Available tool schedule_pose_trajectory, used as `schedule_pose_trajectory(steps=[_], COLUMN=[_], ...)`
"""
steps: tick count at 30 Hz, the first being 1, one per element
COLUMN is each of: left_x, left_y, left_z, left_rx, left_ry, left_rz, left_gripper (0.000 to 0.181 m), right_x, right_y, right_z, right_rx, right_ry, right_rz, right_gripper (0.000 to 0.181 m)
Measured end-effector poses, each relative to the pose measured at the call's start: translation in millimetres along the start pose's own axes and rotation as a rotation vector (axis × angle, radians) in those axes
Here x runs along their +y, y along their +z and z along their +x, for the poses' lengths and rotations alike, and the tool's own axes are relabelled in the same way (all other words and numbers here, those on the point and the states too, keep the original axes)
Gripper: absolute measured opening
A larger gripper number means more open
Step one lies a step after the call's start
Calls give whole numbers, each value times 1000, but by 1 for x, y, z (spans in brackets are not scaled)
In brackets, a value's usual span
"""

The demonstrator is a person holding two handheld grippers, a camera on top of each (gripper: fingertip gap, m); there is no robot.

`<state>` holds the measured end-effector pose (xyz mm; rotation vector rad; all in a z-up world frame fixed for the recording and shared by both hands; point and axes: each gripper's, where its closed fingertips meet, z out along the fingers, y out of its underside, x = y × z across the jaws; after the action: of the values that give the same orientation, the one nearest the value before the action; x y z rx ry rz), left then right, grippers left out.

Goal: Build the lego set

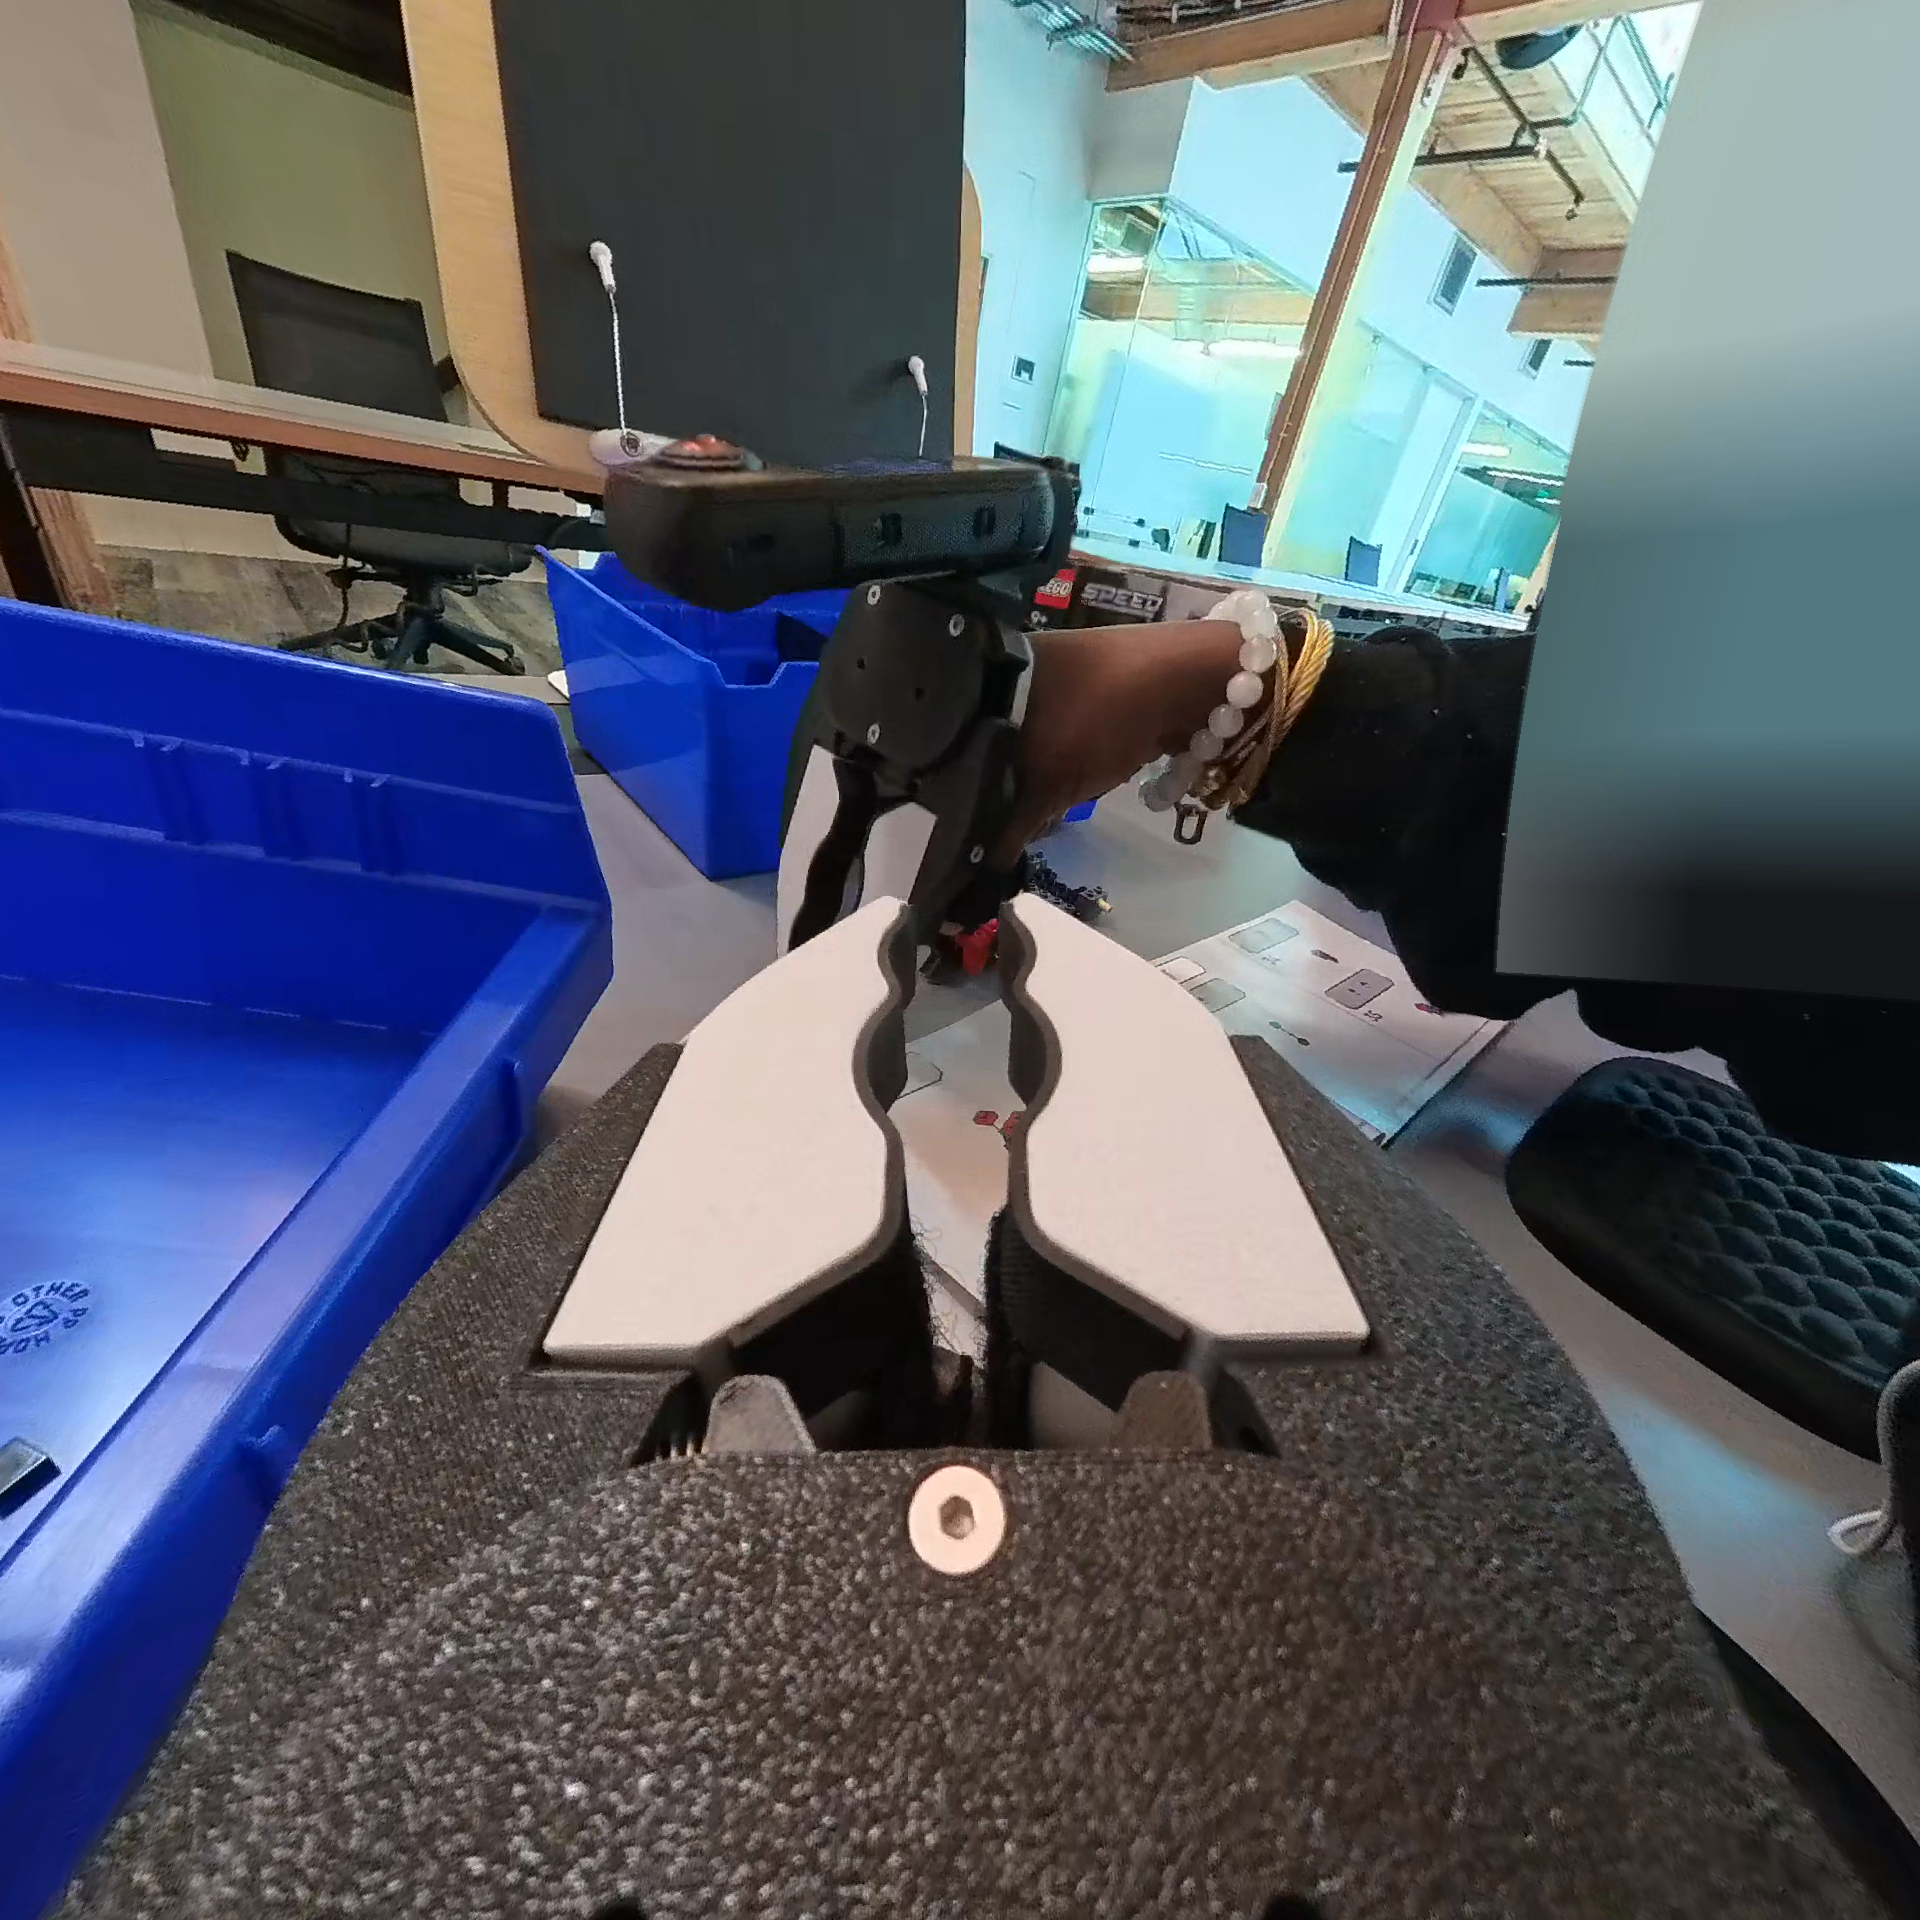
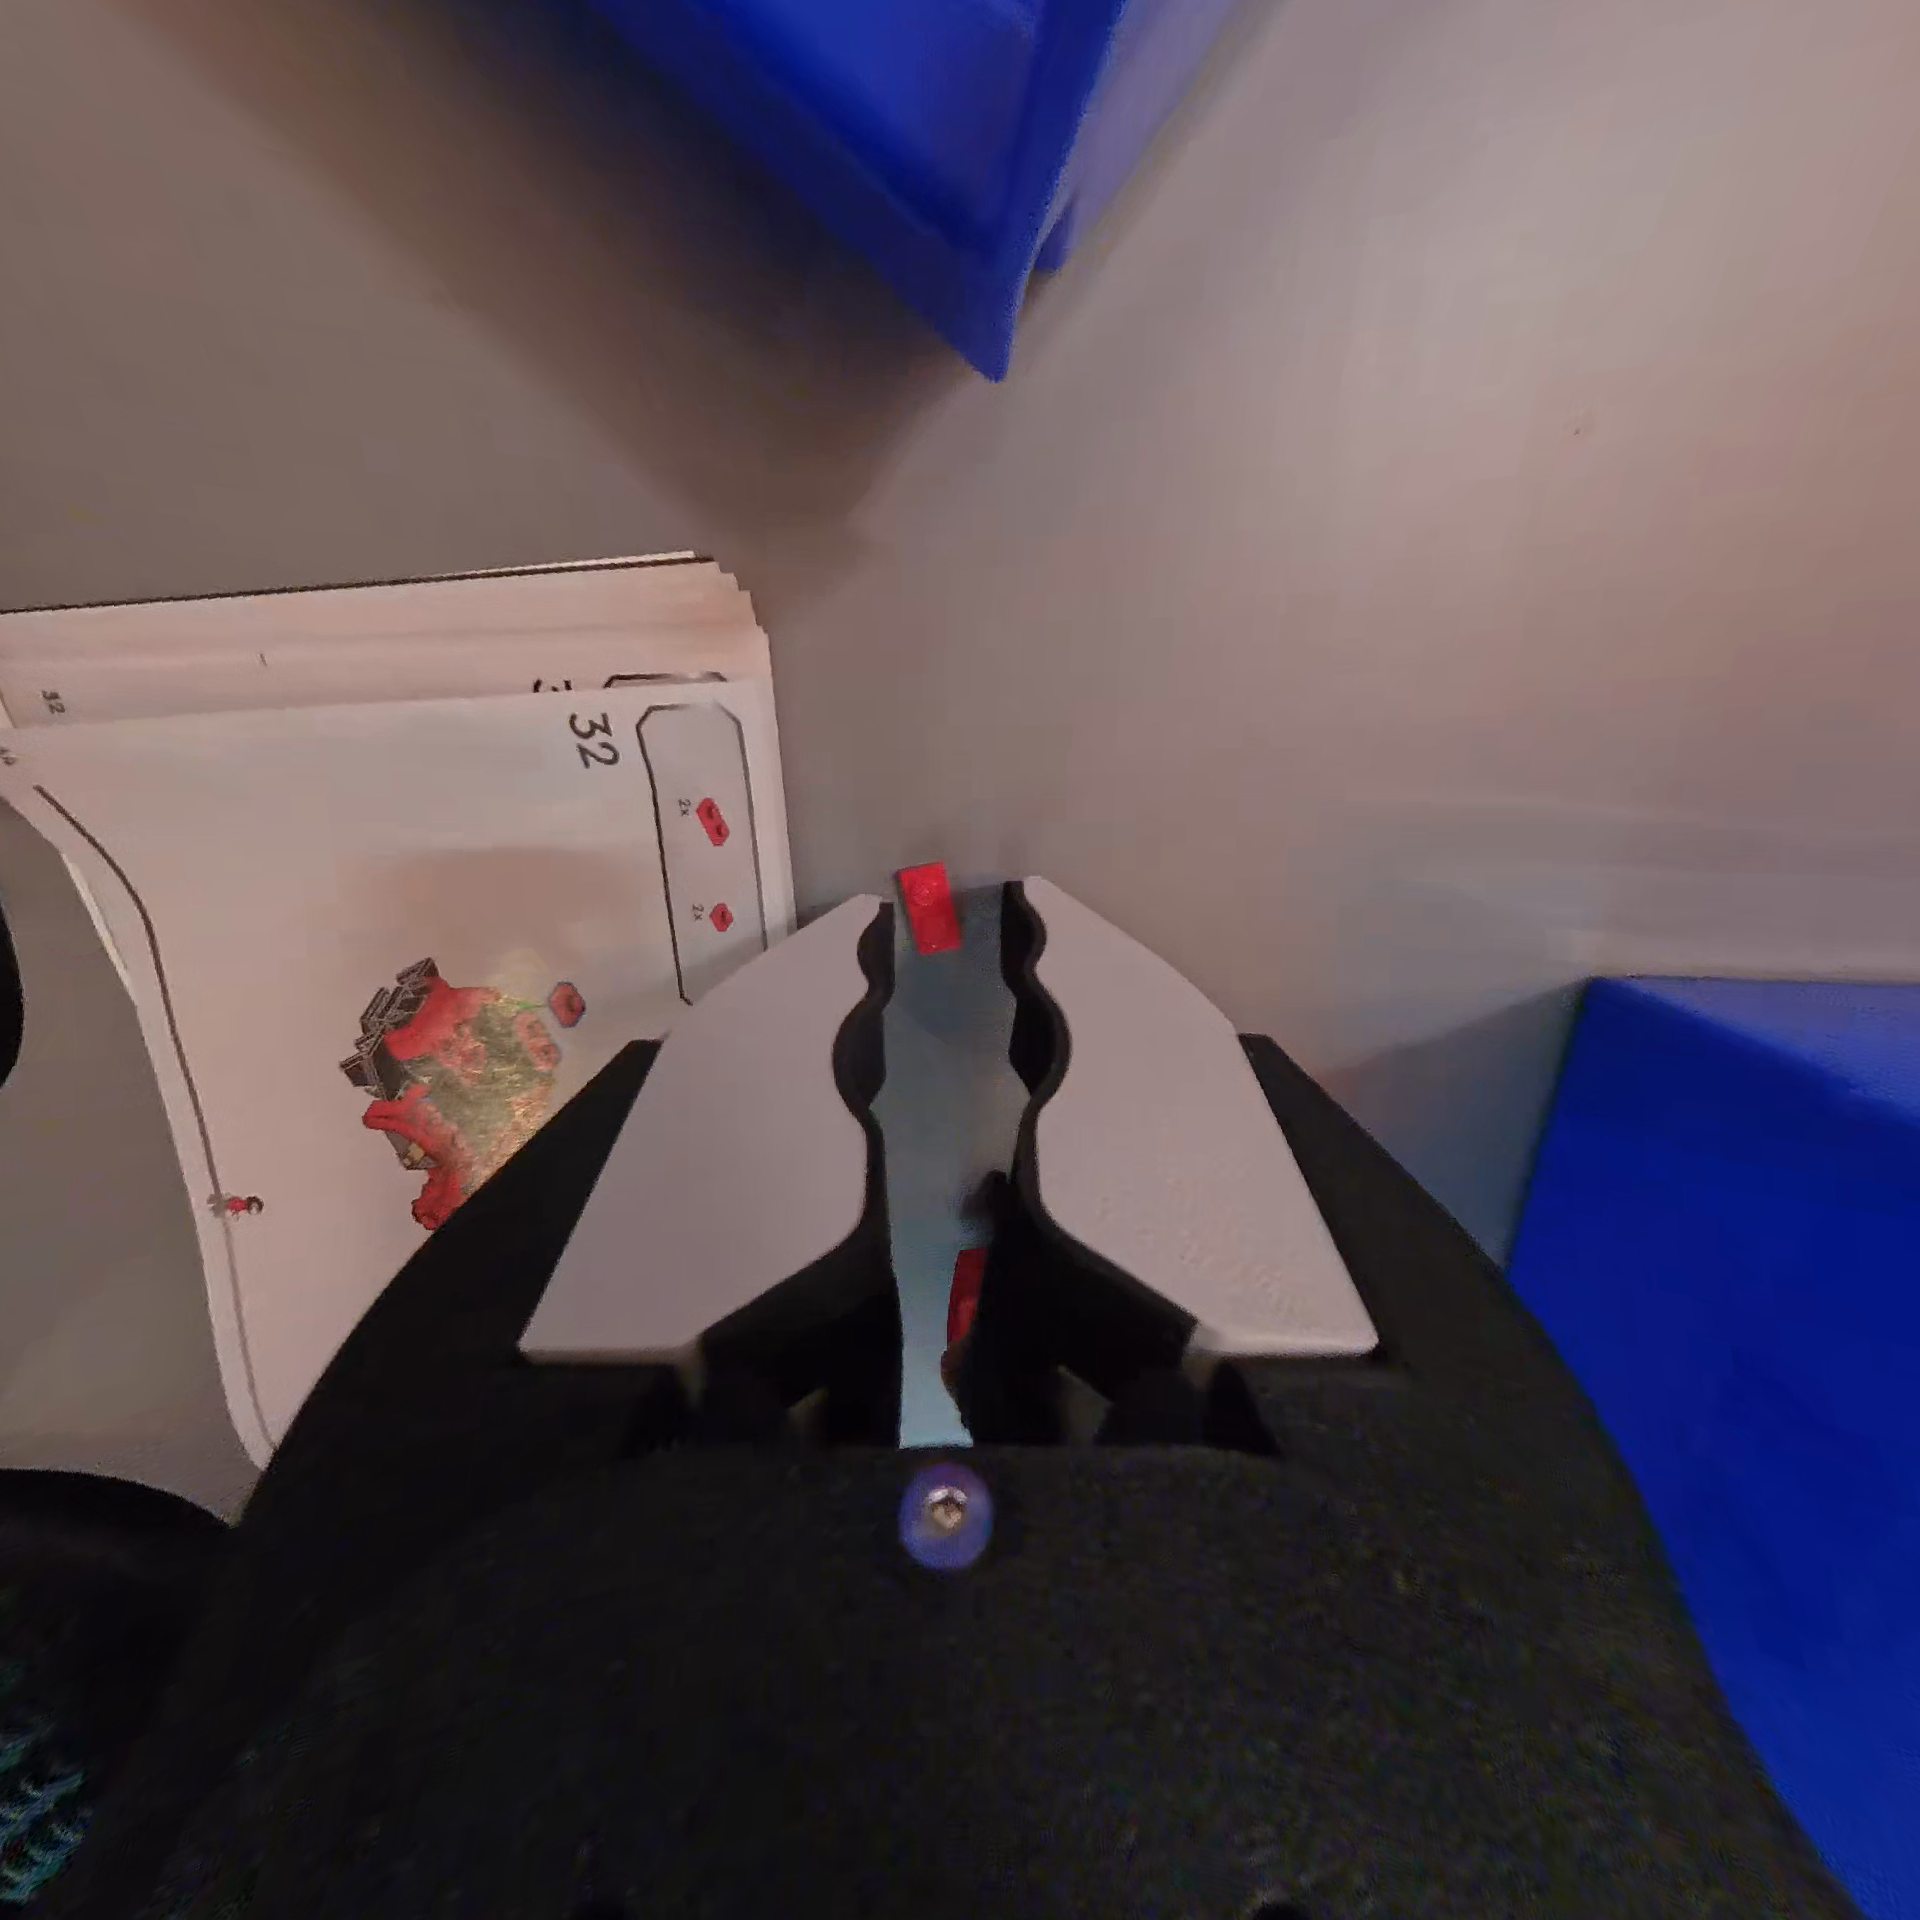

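Observation:
In the right wrist view, my right gripper points down at the grey table. Its jaws stand a little apart around a small red plate, which lies flat beside the left fingertip with a gap to the other. More red and black pieces show under the gripper through the gap. In the left wrist view, my left gripper is slightly open and empty. It is aimed at the right gripper, which a hand holds tip-down over a red piece. Black pieces lie behind it.
The open instruction booklet lies left of the right gripper; it also shows in the left wrist view. Blue bins stand close by. A black mesh pad is at the right. About 15 cm separates my left fingertips from my right.

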<state>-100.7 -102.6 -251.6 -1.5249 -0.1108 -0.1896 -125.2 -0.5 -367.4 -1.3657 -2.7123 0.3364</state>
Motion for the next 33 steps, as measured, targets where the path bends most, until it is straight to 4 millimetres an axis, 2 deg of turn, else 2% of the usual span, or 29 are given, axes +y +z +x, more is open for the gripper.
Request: schedule_pose_trajectory(steps=[3, 6, 8, 10, 12, 13, 15, 18, 20, 22, 25, 33], left_x=[0, -1, -1, -1, -2, -2, -2, 0, 1, 0, -2, -4], left_y=[0, 0, 0, -1, -1, -2, -1, -1, 0, -1, -3, -5], left_z=[0, 0, 0, 0, 0, 0, 0, 2, 3, 3, 2, 1], left_rx=[0, 1, 1, 2, 1, 0, 1, 5, 8, 10, 11, 18], left_ry=[-2, -4, -3, -2, 1, 1, 0, 10, 20, 21, 1, -18], left_rz=[2, 5, 7, 8, 14, 17, 15, 4, 1, 4, 23, 40], left_gripper=[14, 14, 14, 14, 14, 14, 14, 14, 14, 14, 14, 14], right_x=[-3, -24, -61, -111, -158, -178, -213, -260, -279, -289, -295, -300], right_y=[-13, -50, -88, -120, -130, -124, -98, -45, -9, 21, 49, 60], right_z=[1, 1, 1, -7, -16, -17, -12, 8, 25, 38, 50, 49], right_rx=[1, 12, 36, 41, 25, 22, 9, 11, 25, 36, 48, 6], right_ry=[8, -19, -76, -173, -288, -326, -374, -409, -417, -416, -386, -343], right_rz=[29, 102, 225, 368, 440, 423, 335, 200, 92, -12, -103, -106], right_gripper=[20, 20, 20, 19, 20, 22, 24, 19, 17, 14, 12, 12])
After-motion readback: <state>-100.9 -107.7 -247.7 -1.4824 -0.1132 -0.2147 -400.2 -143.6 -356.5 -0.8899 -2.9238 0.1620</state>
